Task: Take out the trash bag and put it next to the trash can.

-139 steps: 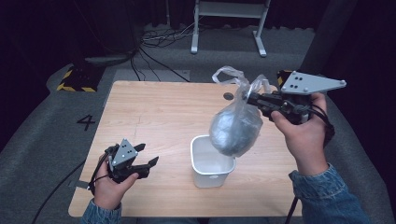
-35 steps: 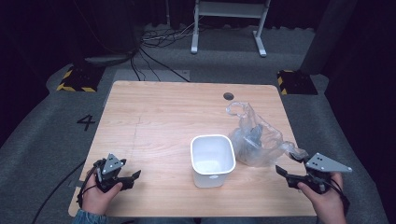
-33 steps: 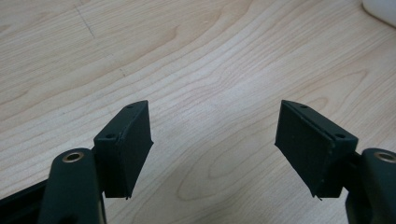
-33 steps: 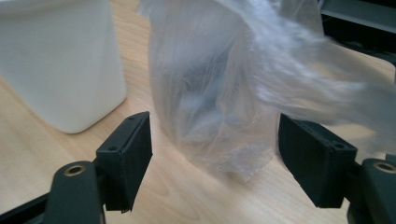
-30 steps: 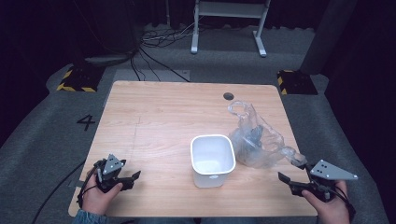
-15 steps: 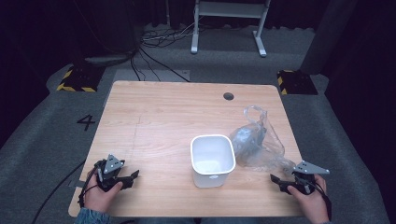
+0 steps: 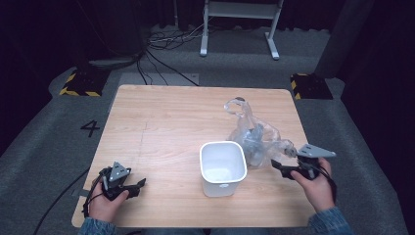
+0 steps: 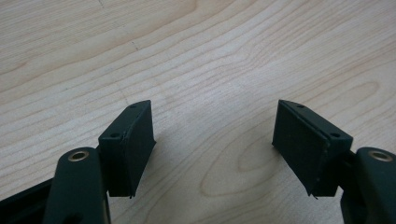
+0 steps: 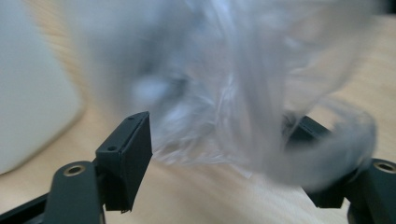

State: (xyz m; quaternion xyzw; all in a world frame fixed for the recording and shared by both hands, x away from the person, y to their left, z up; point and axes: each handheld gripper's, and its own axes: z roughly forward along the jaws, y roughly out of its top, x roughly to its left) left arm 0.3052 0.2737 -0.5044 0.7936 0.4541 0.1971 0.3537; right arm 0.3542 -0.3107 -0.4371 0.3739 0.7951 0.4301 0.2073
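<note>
Plastic bag point(image 7: 254, 137) now slumped, knot far-left.

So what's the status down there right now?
Left gripper open, idle on table. Right gripper open at plastic bag. White tub beside bag.

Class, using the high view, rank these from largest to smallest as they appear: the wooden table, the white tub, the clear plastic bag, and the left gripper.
1. Wooden table: largest by far.
2. Clear plastic bag: crumpled, and spreads over slightly more area than the tub.
3. White tub: close to the bag, so this order is unsure.
4. Left gripper: smallest.
</note>
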